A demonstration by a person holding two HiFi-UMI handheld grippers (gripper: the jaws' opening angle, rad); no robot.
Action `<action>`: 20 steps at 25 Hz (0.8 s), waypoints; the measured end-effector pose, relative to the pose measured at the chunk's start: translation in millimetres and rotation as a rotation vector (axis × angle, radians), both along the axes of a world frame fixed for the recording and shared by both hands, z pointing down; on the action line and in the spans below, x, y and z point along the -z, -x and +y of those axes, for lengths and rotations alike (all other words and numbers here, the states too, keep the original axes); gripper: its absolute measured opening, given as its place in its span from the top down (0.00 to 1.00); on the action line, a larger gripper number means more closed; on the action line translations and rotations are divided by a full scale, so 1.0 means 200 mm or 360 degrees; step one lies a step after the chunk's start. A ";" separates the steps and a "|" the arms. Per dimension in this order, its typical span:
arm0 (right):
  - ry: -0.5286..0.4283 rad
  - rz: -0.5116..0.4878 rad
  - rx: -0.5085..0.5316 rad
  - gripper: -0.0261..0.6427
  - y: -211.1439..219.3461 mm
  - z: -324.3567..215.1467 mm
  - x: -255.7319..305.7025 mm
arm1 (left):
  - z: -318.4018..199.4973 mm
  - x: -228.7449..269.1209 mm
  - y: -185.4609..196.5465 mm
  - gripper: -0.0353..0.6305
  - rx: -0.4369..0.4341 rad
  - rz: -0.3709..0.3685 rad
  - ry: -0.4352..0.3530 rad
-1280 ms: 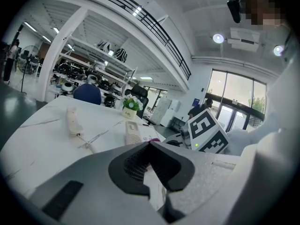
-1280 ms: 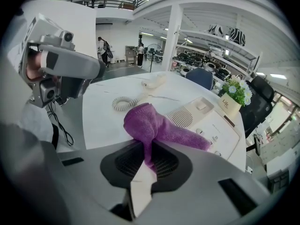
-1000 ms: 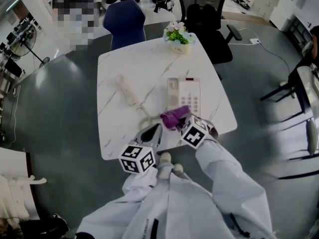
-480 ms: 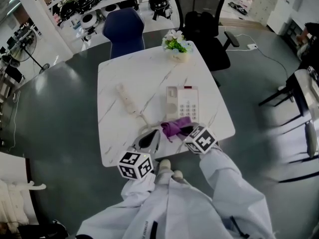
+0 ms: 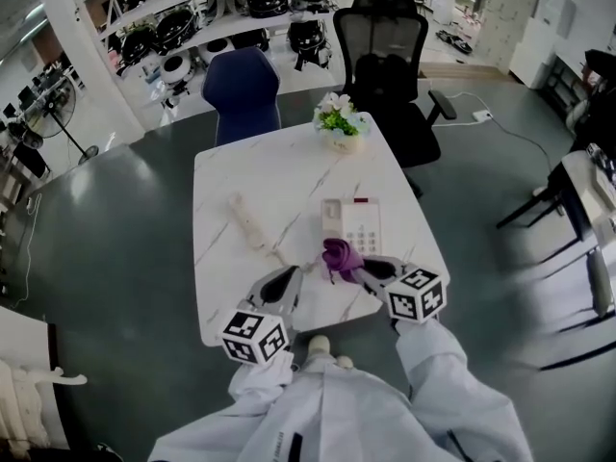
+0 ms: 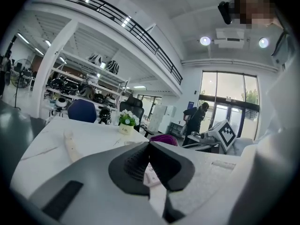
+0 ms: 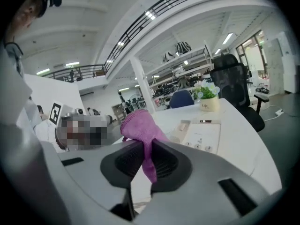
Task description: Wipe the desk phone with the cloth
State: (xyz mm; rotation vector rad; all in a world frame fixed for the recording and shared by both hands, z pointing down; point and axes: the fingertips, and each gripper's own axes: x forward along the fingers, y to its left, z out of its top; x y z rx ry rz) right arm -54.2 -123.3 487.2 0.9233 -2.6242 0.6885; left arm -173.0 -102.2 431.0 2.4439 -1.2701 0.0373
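The white desk phone base [image 5: 353,227] lies on the marble table [image 5: 250,171], its keypad facing up; it also shows in the right gripper view as the phone base [image 7: 199,136]. Its handset [image 5: 249,223] lies off the base to the left, joined by a cord. My right gripper [image 5: 358,270] is shut on a purple cloth [image 5: 339,256], held just at the phone's near edge; the cloth [image 7: 140,130] bunches above the jaws. My left gripper [image 5: 279,291] hovers over the table's near edge, jaws shut and empty.
A small flower pot [image 5: 340,121] stands at the table's far edge. A blue chair [image 5: 241,83] and a black office chair [image 5: 385,41] stand beyond it. Shelves with gear line the back wall. A person [image 6: 196,118] stands by the glass doors.
My right gripper with the cloth has drifted slightly right and toward me along the phone's near edge. The left gripper has kept its place by the table's near edge.
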 end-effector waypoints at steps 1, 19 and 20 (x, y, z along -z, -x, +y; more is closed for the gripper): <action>-0.0032 -0.0054 -0.0034 0.91 -0.01 -0.01 0.04 | -0.01 0.02 0.01 0.95 0.0006 0.0001 -0.0018; -0.0448 -0.0470 -0.0358 0.91 -0.20 -0.11 0.53 | -0.11 0.32 0.20 0.95 0.0141 -0.0027 -0.0306; -0.0460 -0.0483 -0.0377 0.91 -0.21 -0.11 0.54 | -0.11 0.34 0.21 0.95 0.0152 -0.0028 -0.0318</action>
